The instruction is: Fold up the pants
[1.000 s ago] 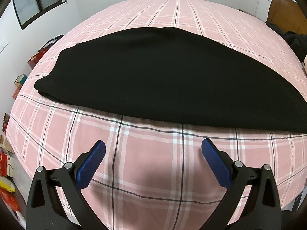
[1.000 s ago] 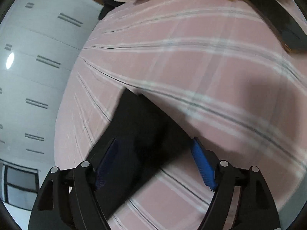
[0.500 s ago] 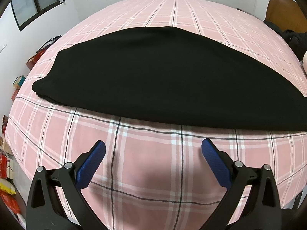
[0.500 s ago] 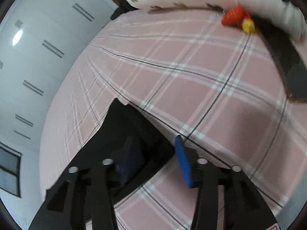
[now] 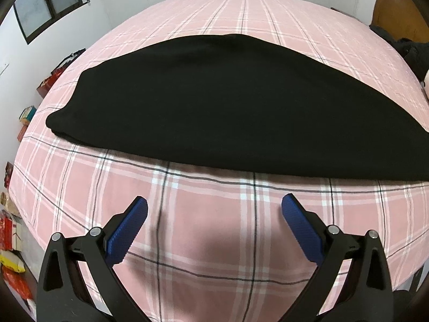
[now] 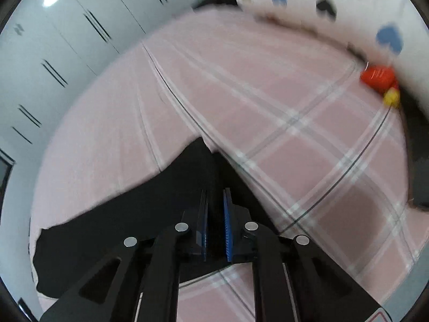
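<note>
Black pants lie flat across a pink plaid bed, stretched from left to right. My left gripper is open and empty, hovering over the bedsheet just short of the pants' near edge. In the right wrist view my right gripper is shut on one end of the black pants, with the cloth pinched between the blue pads. The cloth trails away to the left and down from the grip.
White wardrobe doors stand beyond the bed. A white pillow with heart prints and a red and yellow toy lie at the bed's head. Dark clothes and a brown headboard are at right; boxes crowd the floor at left.
My right gripper closed from wide open onto the end of the pants. The left gripper stayed open and drifted slightly back from the pants.
</note>
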A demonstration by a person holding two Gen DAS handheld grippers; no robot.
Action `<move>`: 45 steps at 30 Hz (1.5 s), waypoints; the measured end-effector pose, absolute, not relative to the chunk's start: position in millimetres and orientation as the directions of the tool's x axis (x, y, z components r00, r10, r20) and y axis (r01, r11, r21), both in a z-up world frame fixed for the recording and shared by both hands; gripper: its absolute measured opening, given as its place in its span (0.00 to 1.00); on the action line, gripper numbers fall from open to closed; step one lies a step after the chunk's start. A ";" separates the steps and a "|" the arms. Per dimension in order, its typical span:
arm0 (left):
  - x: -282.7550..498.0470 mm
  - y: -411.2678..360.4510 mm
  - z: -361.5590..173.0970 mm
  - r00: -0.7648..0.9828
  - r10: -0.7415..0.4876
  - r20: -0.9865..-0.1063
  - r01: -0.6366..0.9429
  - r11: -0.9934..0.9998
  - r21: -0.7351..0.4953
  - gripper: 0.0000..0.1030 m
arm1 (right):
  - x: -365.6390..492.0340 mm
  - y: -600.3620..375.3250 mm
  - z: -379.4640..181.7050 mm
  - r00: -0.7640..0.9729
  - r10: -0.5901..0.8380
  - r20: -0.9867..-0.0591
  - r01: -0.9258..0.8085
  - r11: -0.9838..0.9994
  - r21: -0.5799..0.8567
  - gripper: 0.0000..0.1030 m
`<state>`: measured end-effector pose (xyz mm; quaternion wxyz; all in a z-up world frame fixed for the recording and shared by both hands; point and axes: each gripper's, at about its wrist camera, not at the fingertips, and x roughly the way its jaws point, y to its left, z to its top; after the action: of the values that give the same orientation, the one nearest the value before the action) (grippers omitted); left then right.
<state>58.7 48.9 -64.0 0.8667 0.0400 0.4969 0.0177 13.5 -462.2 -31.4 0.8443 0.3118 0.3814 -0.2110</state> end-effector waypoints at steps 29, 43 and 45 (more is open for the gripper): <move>117.2 198.6 -6.2 0.450 0.259 -0.855 -0.263 0.953 0.151 0.95 | -47.5 -419.0 -59.8 0.622 0.004 -0.783 0.653 0.550 0.521 0.59; 62.3 68.0 -58.2 0.467 0.042 -0.883 -0.108 0.994 -0.010 0.95 | 14.3 -446.3 -85.8 0.726 -0.022 -0.687 0.627 0.432 0.649 0.73; 60.2 64.4 -65.5 0.462 0.040 -0.886 -0.113 0.993 -0.014 0.95 | 25.6 -445.9 -86.7 0.714 -0.006 -0.700 0.624 0.460 0.632 0.42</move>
<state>60.2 64.4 -65.5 0.8543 -0.0354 0.5166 0.0448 25.6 -445.9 -86.7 0.7915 0.4800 0.3217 -0.1990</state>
